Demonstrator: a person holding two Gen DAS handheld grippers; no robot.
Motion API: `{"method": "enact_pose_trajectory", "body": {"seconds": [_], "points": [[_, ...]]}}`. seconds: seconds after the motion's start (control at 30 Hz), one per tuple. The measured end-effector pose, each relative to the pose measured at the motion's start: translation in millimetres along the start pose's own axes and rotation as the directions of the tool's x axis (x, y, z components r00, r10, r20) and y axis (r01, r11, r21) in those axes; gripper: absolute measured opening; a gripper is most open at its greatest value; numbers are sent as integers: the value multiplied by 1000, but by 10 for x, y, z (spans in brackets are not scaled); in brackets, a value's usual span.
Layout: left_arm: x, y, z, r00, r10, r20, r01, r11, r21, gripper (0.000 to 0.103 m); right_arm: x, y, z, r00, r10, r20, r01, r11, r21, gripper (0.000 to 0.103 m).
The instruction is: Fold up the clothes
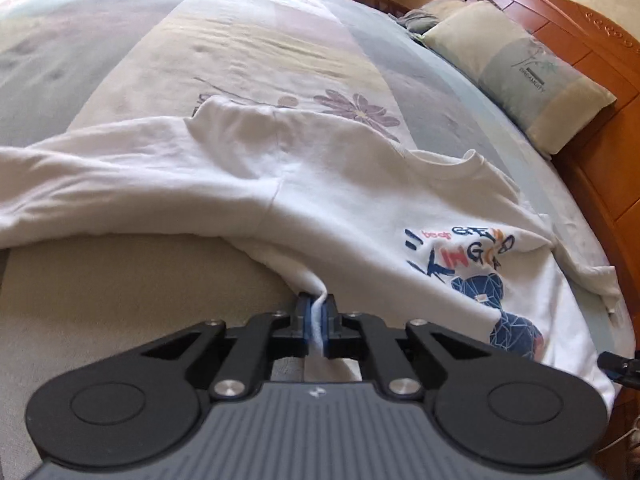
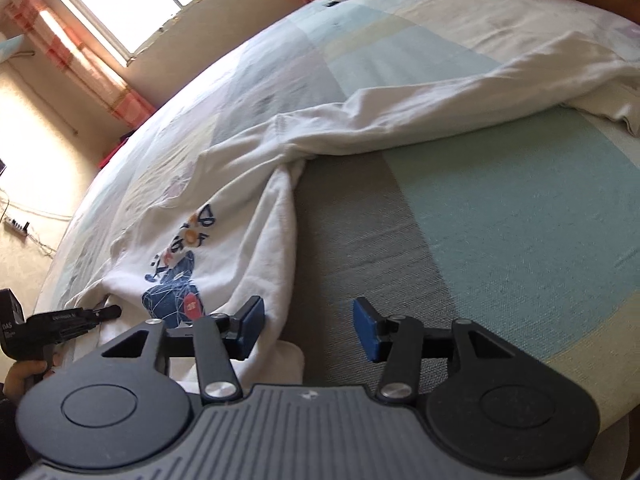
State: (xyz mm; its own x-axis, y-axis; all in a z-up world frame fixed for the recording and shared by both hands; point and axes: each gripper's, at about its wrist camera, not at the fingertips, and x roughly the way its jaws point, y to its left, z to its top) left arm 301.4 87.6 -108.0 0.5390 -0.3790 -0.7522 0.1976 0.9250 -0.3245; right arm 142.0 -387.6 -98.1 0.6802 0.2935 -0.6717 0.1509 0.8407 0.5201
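Your left gripper pinches the white sweatshirt's hem at the bed's near edge; your right gripper gapes empty; sleeves sprawl unfolded.

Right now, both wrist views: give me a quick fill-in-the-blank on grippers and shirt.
1. The left gripper is shut on a pinch of the ____ shirt.
2. The right gripper has its jaws ____.
3. The shirt lies on a ____.
4. The pillow leans against a ____ headboard.

Missing words: white; open; bed; wooden
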Motion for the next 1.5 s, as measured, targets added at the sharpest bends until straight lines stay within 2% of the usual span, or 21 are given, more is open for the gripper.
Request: {"method": "enact_pose_trajectory", "body": {"seconds": [0.07, 0.17, 0.27, 0.37, 0.47, 0.53, 0.6, 0.7, 0.77, 0.8, 0.87, 0.93, 1.0, 1.2, 1.3, 1.37, 1.5], "points": [[-76, -32, 21, 999, 31, 36, -32, 999, 39, 2, 13, -11, 5, 1000, -2, -1, 2, 1000, 5, 56], [-176, 109, 210, 988, 121, 97, -126, 991, 47, 0, 32, -26, 13, 1000, -4, -3, 4, 1000, 12, 57], [-238, 323, 396, 984, 158, 81, -159, 987, 3, 0, 51, -42, 21, 1000, -7, -5, 7, 1000, 18, 57], [-358, 377, 385, 990, 125, 71, -125, 992, -2, 3, 64, -60, 27, 1000, -13, -5, 13, 1000, 26, 59], [-461, 242, 247, 996, 84, 40, -86, 995, 40, 14, 62, -85, 27, 1000, -27, -3, 27, 999, 34, 60], [-497, 68, 122, 999, 32, 19, -33, 997, 76, 29, 61, -101, 27, 999, -36, -1, 37, 999, 39, 63], [-515, -126, -1, 1000, -20, -1, 20, 994, 111, 53, 45, -113, 48, 998, -64, 8, 63, 997, 36, 64], [-469, -456, -162, 998, -57, -40, 63, 980, 188, 56, 38, -72, 83, 987, -158, 23, 158, 987, -35, 64], [-452, -650, -242, 997, -61, -49, 70, 970, 234, 57, 54, -32, 90, 969, -244, 43, 247, 963, -106, 64], [-446, -734, -276, 997, -61, -52, 72, 965, 252, 61, 74, -13, 94, 958, -283, 46, 286, 947, -146, 64], [-445, -849, -324, 996, -67, -56, 79, 960, 268, 67, 125, 9, 82, 950, -311, 31, 311, 931, -193, 63], [-454, -919, -353, 995, -79, -54, 90, 959, 269, 67, 149, 59, 72, 974, -228, 4, 225, 957, -185, 63], [-470, -949, -377, 995, -88, -53, 99, 961, 258, 67, 202, 220, 68, 987, -159, 6, 157, 967, -203, 63], [-548, -859, -414, 997, -65, -40, 72, 978, 195, 67, 623, 845, 16, 999, -30, -36, 16, 944, -330, 63], [-590, -803, -423, 998, -55, -35, 60, 984, 169, 67, 866, 1076, -54, 996, -15, -83, -17, 930, -368, 64], [-613, -777, -427, 998, -51, -32, 55, 986, 154, 68, 843, 1100, -76, 997, -10, -79, -21, 926, -376, 65], [-613, -759, -444, 998, -59, -32, 62, 989, 132, 68, 594, 750, -91, 996, 45, -74, -61, 968, -245, 65]]}}
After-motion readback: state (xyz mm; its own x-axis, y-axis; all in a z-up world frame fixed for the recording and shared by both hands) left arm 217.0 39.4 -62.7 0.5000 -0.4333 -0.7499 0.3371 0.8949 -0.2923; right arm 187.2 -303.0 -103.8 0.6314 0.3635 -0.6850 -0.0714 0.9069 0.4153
